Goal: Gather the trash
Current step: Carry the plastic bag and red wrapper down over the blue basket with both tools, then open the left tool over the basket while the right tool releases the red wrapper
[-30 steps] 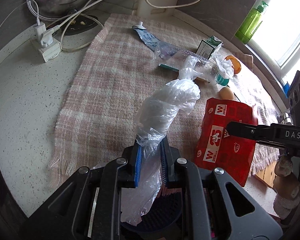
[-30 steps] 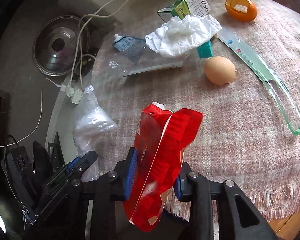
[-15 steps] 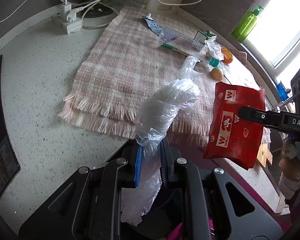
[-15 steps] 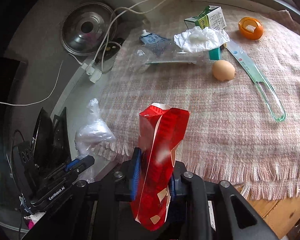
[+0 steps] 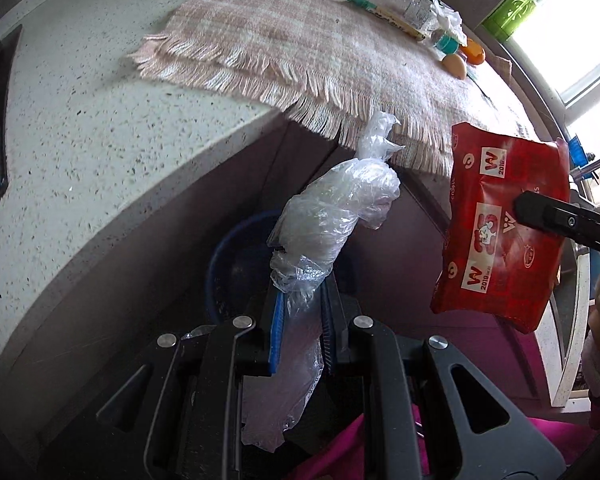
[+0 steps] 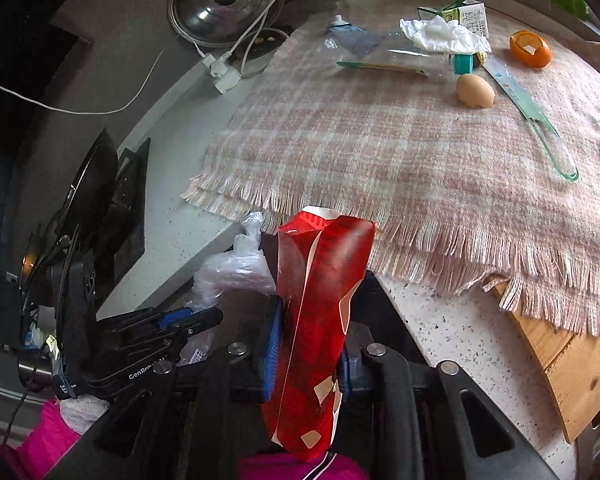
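The crumpled clear plastic bag (image 5: 332, 220) is pinched in the left gripper (image 5: 302, 300), its blue-edged pads pressed onto the bag's twisted neck, the bulk of it sticking up past the fingertips and a loose tail hanging below; it hangs off the counter's edge, right above a dark blue bin (image 5: 236, 256) down by the cabinet front. Beside it, the red snack packet (image 6: 320, 320) is squeezed between the right gripper (image 6: 306, 344), jaws clamped tight on its creased middle, top flap standing up in front of the fringe; seen from the left wrist that same packet sits to the right of the bag, near it but apart. Behind both, the pink plaid cloth (image 6: 380, 132) covers the speckled white countertop (image 5: 100, 128), fringe draping over the edge. Left on the cloth at the far side: a brown eggshell (image 6: 474, 90), an orange peel cup (image 6: 530, 48), a crumpled white tissue (image 6: 440, 36) against a small green milk carton (image 6: 466, 12), a clear plastic bottle (image 6: 400, 56) lying flat, and a long green-tinted plastic strip (image 6: 528, 108).
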Demonstrator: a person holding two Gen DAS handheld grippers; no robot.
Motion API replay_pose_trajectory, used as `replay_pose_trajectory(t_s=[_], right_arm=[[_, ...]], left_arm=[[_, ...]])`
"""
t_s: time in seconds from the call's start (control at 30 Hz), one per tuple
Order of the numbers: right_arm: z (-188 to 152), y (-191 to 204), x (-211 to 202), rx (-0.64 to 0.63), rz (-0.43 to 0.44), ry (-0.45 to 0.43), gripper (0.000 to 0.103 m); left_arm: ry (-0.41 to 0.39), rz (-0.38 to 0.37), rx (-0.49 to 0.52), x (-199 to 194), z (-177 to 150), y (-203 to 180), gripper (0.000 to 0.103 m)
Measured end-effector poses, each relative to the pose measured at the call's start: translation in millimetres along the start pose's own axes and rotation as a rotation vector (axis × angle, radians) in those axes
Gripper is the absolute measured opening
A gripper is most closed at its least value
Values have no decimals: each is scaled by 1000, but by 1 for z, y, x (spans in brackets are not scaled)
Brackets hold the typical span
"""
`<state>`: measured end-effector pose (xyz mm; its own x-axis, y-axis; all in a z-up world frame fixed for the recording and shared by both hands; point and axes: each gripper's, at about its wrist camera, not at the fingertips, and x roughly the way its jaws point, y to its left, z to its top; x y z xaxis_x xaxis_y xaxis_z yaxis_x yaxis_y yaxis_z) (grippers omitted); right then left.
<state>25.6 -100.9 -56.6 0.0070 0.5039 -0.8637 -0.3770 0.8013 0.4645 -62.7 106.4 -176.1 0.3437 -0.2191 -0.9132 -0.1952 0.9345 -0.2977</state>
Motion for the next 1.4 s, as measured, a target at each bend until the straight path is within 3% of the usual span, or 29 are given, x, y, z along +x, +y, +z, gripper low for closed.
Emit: replay_pose_trajectory(t_s=[0.33,0.7,1.1,1.4], right_arm=[[-32,8,44,-75,-63,97,22],[-71,-11,118,-92,-138,230,23],[-78,-31,178,-94,-183,312,23],[-75,-29,200,-85,-196,333,28]], left_arm=[[72,61,11,44,-28,5,15],[211,83,-1,112,-61,14,15],[303,99,-21,162,-71,10,15],[323,129,-40,182,-73,27,15]])
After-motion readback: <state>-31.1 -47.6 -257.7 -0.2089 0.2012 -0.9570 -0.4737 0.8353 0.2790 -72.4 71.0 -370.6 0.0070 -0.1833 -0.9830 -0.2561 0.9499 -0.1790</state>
